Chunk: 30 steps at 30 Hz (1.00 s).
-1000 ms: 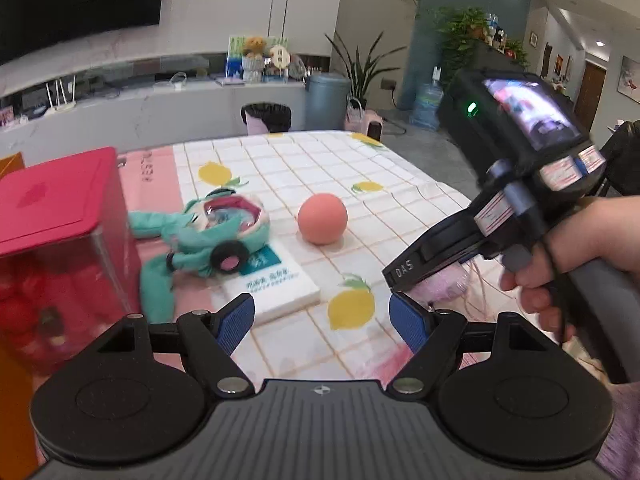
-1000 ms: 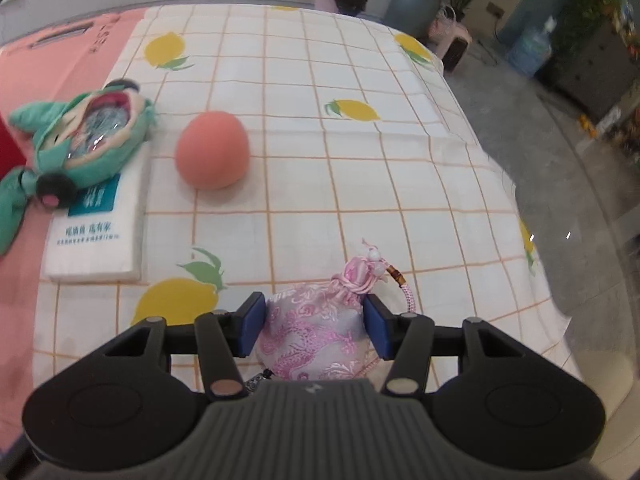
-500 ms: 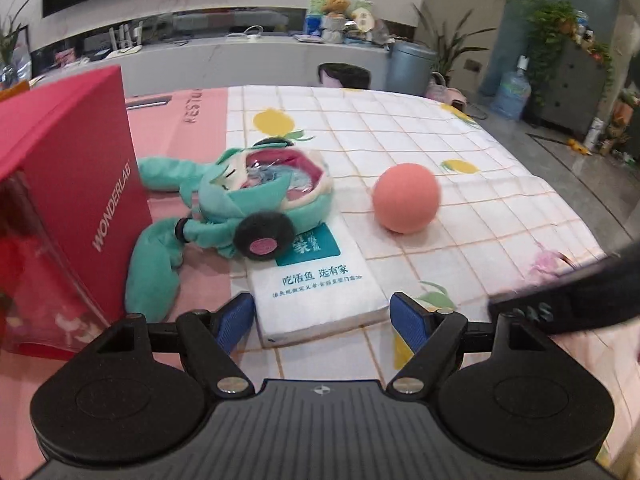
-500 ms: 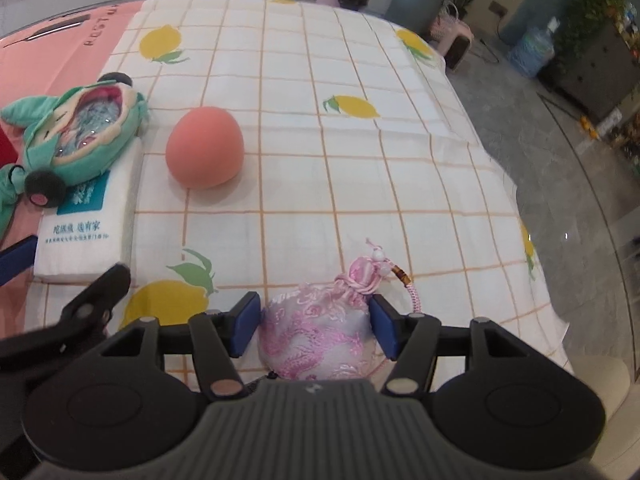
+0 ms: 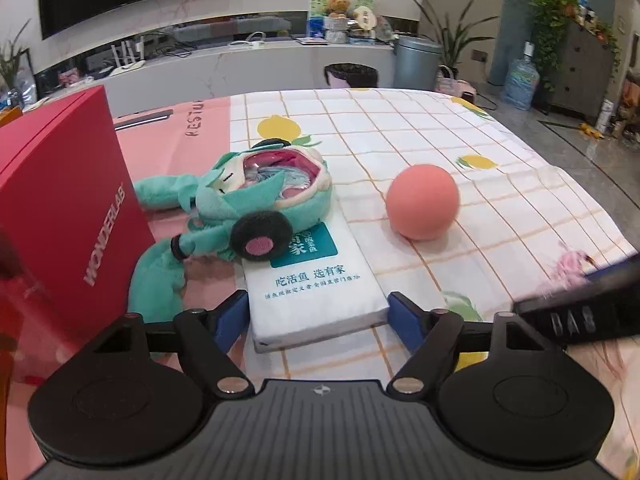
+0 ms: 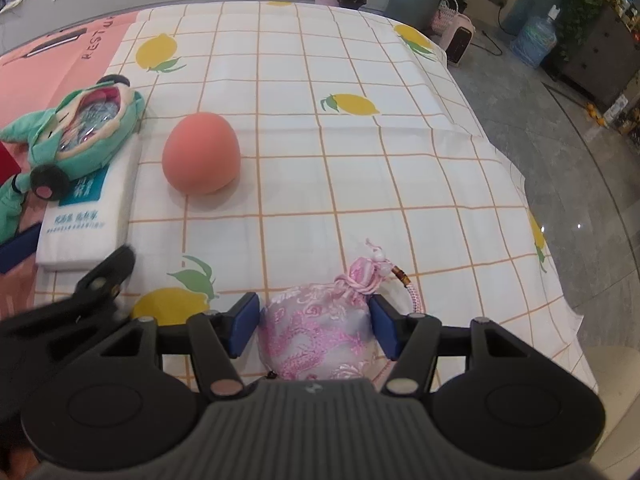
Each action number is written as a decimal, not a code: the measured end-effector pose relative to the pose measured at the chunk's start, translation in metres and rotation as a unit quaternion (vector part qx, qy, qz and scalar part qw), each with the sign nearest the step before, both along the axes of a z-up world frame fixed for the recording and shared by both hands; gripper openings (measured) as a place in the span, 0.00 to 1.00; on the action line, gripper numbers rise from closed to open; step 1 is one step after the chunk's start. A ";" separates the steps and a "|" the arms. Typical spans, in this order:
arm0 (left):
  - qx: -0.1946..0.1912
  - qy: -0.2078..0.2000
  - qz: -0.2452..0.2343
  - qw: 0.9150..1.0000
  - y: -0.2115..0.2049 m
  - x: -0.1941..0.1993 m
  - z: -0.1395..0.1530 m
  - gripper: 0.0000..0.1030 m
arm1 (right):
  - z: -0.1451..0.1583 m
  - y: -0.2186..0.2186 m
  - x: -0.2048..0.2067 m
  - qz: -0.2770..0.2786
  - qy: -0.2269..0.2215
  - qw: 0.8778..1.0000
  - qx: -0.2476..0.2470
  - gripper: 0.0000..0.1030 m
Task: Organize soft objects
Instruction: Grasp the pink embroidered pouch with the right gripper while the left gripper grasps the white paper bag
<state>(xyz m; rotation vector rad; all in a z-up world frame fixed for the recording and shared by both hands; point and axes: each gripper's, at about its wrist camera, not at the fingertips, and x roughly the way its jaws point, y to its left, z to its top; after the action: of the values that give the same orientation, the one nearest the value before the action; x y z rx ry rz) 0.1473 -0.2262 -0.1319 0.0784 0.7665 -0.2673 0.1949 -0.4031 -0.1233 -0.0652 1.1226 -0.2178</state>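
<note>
A white tissue pack [image 5: 316, 296] lies on the lemon tablecloth, its near end between the open fingers of my left gripper [image 5: 318, 318]. A teal plush doll [image 5: 244, 204] rests partly on its far end. A pink ball [image 5: 422, 207] sits to the right. In the right wrist view, my right gripper [image 6: 314, 326] is open around a pink embroidered pouch [image 6: 320, 330], its pads beside the pouch with small gaps. The ball [image 6: 201, 153], doll [image 6: 76, 136] and tissue pack [image 6: 86, 220] lie farther left.
A red box [image 5: 60, 216] marked WONDERLAB stands at the left, close to the doll. The table edge [image 6: 552, 264] drops off at the right. The left gripper's body [image 6: 80, 300] shows at lower left in the right wrist view.
My left gripper has swung left and lowered toward the tissue pack, which now lies between its fingers. My right gripper has opened slightly around the pouch and stayed in place.
</note>
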 end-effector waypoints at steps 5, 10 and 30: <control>0.006 0.014 -0.040 0.999 0.015 -0.023 0.003 0.83 | -0.001 0.006 -0.001 0.014 -0.001 1.000 -0.017 0.58; 0.016 0.041 -0.074 0.996 0.029 -0.046 0.008 0.83 | -0.001 0.009 -0.002 0.021 0.000 0.999 -0.027 0.58; 0.020 0.044 -0.029 0.998 0.012 -0.019 0.004 0.92 | -0.002 0.007 -0.002 0.017 0.000 1.000 -0.019 0.59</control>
<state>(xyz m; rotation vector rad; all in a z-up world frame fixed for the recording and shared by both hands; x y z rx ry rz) 0.1285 -0.2137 -0.1279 0.1270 0.8585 -0.3116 0.1927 -0.3964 -0.1254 -0.1175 1.1166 -0.2077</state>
